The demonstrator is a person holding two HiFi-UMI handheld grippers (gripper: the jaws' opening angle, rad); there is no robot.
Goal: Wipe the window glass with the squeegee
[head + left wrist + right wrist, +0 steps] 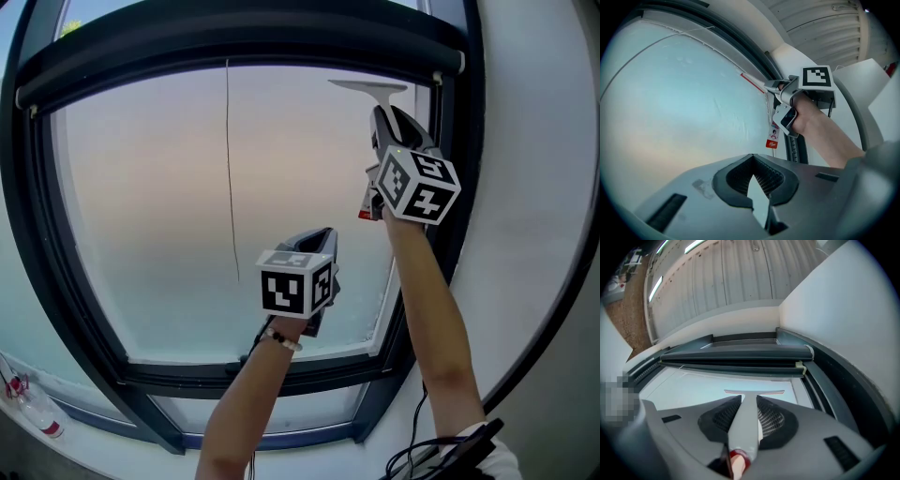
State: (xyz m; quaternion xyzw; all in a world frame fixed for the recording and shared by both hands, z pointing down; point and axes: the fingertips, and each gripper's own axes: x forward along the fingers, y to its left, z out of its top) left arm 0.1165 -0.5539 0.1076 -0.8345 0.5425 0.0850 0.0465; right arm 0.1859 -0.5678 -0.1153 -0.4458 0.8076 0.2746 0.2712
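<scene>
R gripper [386, 117] is clamping the squeegee [367, 86] by its handle, blade sitting top right on the window glass [159, 187], just under the top frame [234, 42]. L gripper [317, 242] is hanging lower, tips together, empty. Risk: handle twisting in the jaws under pressure, one blade end lifting, leaving streaks.

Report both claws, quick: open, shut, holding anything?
Left claw: shut, nothing in it.
Right claw: shut on the squeegee handle.
</scene>
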